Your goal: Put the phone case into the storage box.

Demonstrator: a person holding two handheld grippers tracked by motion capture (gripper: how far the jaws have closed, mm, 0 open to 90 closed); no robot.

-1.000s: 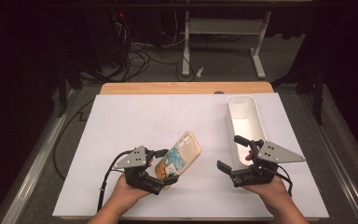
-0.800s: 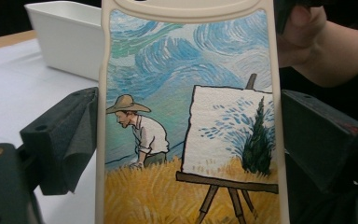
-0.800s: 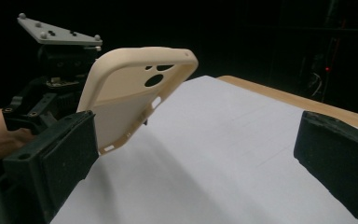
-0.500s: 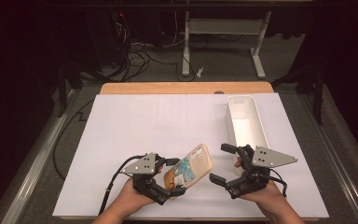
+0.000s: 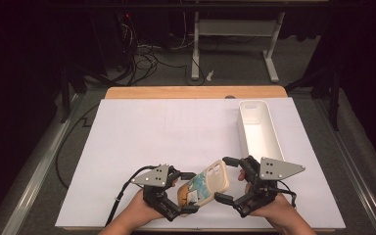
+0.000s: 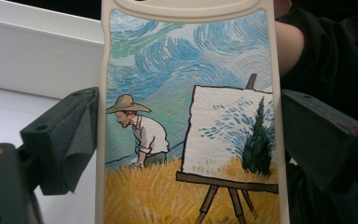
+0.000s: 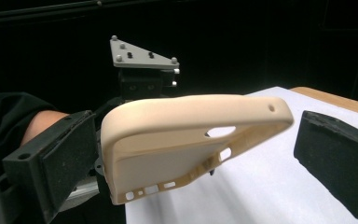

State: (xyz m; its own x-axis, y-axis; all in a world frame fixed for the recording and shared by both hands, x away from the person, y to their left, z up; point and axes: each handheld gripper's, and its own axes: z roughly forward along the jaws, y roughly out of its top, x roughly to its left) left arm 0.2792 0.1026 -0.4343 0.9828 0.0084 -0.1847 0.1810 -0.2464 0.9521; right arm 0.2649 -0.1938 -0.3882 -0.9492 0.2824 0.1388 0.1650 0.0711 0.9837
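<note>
Matt cream rubbery phone case [image 5: 208,183] with painted print, white plastic bin [image 5: 259,128], white paper-covered wooden table [image 5: 176,132]

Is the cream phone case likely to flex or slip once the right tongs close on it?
The phone case looks thin-walled and hollow with cutouts, so it probably flexes under squeeze. Its smooth rim may slip. It seems light: the left tongs hold it by one end.

The cream rubber phone case with a painted back [image 5: 206,183], clamped in the left gripper [image 5: 188,193], has swung from pointing up and away to lying nearly level, its camera end toward the right; the right gripper [image 5: 228,178] has shifted leftward, and its open jaws now bracket that end.
</note>
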